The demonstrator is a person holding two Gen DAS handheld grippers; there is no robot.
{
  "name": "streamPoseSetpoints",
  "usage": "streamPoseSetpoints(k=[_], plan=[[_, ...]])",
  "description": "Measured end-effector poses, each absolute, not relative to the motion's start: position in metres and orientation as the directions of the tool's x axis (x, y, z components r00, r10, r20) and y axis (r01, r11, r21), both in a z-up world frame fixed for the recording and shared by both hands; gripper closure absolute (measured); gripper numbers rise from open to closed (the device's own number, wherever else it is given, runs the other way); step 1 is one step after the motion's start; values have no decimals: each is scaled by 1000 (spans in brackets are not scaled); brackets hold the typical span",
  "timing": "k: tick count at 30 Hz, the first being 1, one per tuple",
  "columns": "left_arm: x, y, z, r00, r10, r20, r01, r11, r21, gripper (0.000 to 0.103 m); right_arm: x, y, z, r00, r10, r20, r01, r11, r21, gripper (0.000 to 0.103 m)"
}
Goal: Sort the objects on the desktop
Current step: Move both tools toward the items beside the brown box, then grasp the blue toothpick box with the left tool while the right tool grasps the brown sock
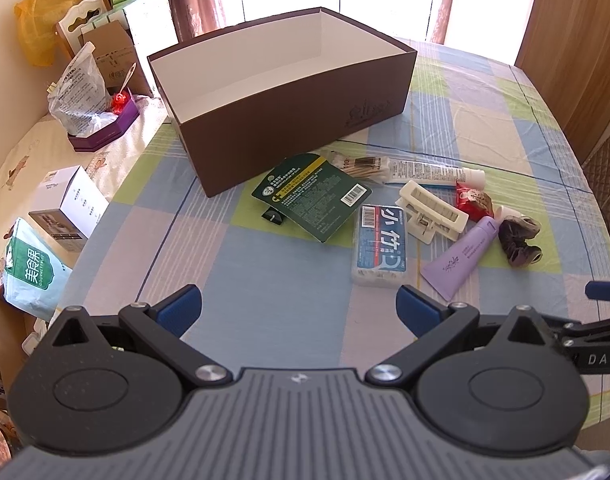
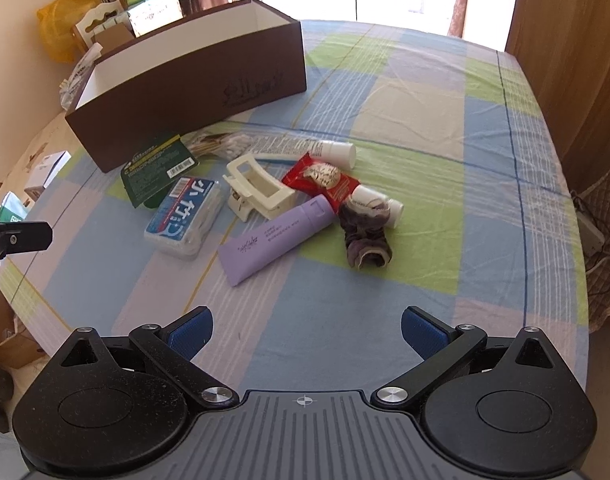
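On the flat blue-and-white plastic floss-pick box (image 1: 380, 245) we read large white characters "小竹" beside a barcode. At the far left, the pale green-and-white pouch (image 1: 31, 268) bears "美食果" and "GOURMET FRUIT". We make out "DAS" on the black gripper arm (image 1: 599, 356) at the right edge. Other print is too small.

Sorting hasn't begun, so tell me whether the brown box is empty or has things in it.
Looks empty: the brown box shows only bare white inner walls; its floor near the front wall is hidden.
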State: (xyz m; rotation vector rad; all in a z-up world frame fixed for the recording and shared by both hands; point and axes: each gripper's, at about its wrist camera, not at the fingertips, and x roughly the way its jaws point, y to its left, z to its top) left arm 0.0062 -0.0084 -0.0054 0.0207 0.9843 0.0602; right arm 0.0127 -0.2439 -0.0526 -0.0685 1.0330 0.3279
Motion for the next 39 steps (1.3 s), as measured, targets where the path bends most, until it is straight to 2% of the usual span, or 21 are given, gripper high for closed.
streamPoseSetpoints(k=[23,38,39], plan=[[35,-9,-32,554,37,-832,-5,999,41,1,50,-265,-68,475,217,-853,-292,953,80,0],[67,-16,-54,544,-6,-839,51,998,26,6,79,-265,-86,486,225,-845,-320,945,68,0],[68,-17,-55,544,-11,-839,57,998,23,7,81,-266,-88,488,224,-844,-322,945,65,12]])
